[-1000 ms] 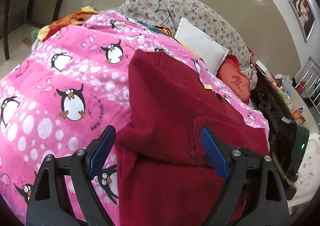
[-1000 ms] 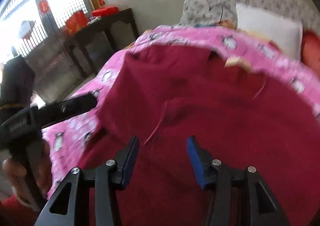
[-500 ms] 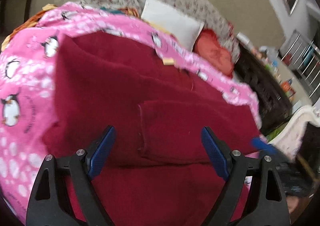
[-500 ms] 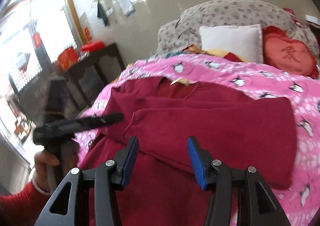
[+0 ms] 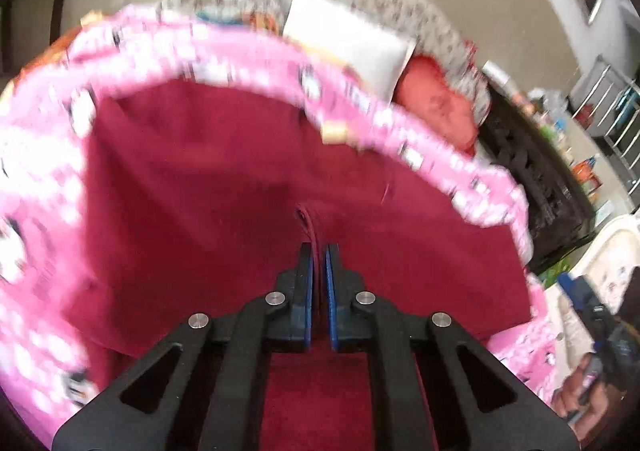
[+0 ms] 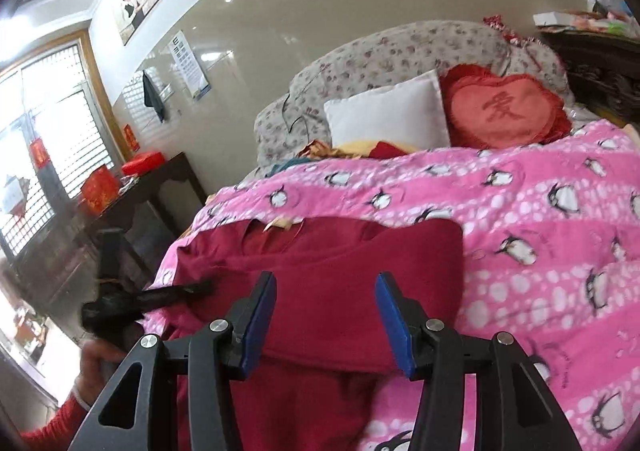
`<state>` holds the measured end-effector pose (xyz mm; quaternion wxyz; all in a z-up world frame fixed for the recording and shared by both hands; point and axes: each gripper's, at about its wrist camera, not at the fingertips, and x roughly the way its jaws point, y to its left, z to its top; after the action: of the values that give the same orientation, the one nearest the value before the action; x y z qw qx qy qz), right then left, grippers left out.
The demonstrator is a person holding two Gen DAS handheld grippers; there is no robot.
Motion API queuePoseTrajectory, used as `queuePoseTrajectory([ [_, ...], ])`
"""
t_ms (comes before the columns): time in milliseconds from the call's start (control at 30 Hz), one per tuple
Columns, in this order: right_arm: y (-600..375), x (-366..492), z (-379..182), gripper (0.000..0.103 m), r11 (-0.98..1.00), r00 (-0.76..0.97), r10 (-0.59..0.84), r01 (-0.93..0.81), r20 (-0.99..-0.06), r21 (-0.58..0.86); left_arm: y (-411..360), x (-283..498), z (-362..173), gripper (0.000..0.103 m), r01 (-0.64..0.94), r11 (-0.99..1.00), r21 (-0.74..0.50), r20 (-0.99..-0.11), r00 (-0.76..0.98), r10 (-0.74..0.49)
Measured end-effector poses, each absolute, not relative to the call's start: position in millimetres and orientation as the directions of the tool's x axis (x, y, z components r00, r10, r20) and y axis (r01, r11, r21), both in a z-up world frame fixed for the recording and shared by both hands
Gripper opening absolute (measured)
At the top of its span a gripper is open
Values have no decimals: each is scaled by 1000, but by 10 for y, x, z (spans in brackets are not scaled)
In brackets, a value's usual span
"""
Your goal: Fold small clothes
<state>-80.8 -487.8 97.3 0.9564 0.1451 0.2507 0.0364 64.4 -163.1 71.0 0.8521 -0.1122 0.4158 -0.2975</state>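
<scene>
A dark red garment (image 5: pixel 208 187) lies spread on a pink penguin blanket (image 5: pixel 36 155). My left gripper (image 5: pixel 318 251) is shut on a raised fold of the red garment near its middle. In the right wrist view the same garment (image 6: pixel 340 263) lies partly folded on the blanket (image 6: pixel 540 219), with a tan label (image 6: pixel 280 225) at its far edge. My right gripper (image 6: pixel 324 287) is open and empty, just above the garment's near part. The left gripper (image 6: pixel 192 289) shows at the garment's left edge there.
A white pillow (image 6: pixel 388 115), a red heart cushion (image 6: pixel 504 111) and a floral bedding roll (image 6: pixel 380 59) lie at the head of the bed. A dark side table (image 6: pixel 152 187) stands to the left. A dark carved cabinet (image 5: pixel 532 171) stands to the right.
My left gripper has closed on a fold of the red garment. My right gripper has drawn back and to the right, staying open.
</scene>
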Motion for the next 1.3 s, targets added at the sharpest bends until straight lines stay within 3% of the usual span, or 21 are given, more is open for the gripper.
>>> queuePoseTrajectory([
  [133,-4788,-743,1068,50,961,872,151,-20,-465,274,-1204,705,977,2,377,824,-423,-590,576,-566],
  [267,-4683,-590,1050,50,969,853,155,-32,-499,247,-827,813,911,1,302,868,-394,-621,609,-494],
  [433,-4668,-571,968,51,963,842,167,-27,-513,268,-979,671,709,5,371,804,-465,-639,488,-595],
  [500,-4662,-574,913,51,963,833,165,-21,-528,267,-1188,603,628,19,390,796,-464,-665,441,-603],
  [567,-4664,-589,863,51,964,827,164,-17,-538,267,-1362,554,569,59,391,807,-443,-692,423,-585],
  [633,-4682,-601,828,51,961,823,170,-17,-542,276,-1458,524,488,64,391,803,-451,-698,406,-590],
  [867,-4754,-613,768,51,951,824,178,-5,-538,308,-1919,449,257,64,422,800,-427,-753,323,-573],
  [900,-4763,-616,774,51,951,825,176,-1,-536,310,-1990,428,262,60,434,799,-416,-753,328,-570],
  [967,-4788,-632,796,51,950,829,168,9,-533,313,-2050,485,262,10,437,799,-413,-757,324,-568],
  [1167,-4815,-648,985,51,958,857,136,15,-497,287,-1608,590,749,9,433,778,-456,-639,449,-625],
  [1300,-4720,-502,1046,51,962,856,146,-6,-496,274,-1200,689,932,9,377,835,-402,-625,553,-550],
])
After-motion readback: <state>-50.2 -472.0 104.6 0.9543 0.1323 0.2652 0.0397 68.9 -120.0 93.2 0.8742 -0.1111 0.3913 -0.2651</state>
